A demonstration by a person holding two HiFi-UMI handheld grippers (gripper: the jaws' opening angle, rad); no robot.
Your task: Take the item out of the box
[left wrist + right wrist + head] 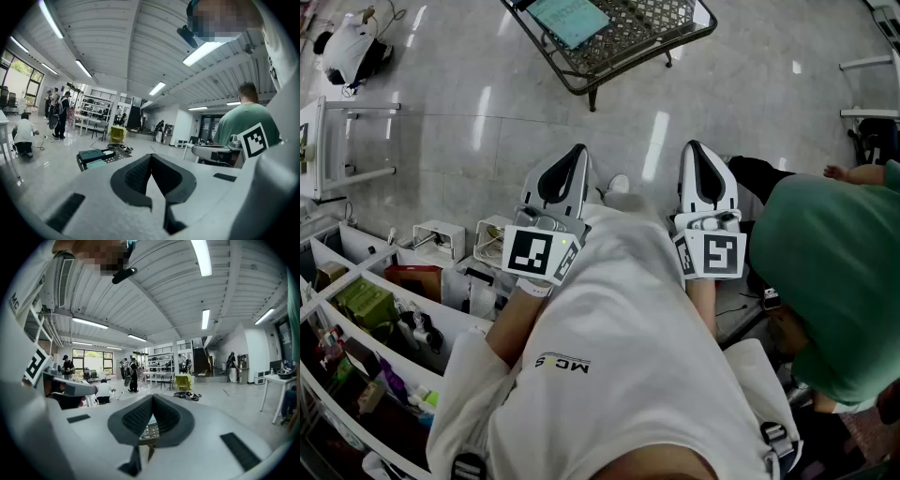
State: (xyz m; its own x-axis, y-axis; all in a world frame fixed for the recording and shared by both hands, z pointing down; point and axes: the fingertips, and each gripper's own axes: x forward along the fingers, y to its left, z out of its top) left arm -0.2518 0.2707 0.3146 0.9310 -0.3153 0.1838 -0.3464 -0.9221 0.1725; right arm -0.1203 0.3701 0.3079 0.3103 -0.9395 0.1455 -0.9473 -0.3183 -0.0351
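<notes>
White left tool and right tool, both pressed together and empty.
I hold them side by side, about level over the pale glossy floor, each with its jaw tips meeting and nothing pinched. Ahead, well apart from both, a black wire basket stands on the floor with a teal sheet lying in it. A person in a green shirt is close at my right, and cluttered shelves are at my left.

The left gripper and right gripper are white, a shirt green.
</notes>
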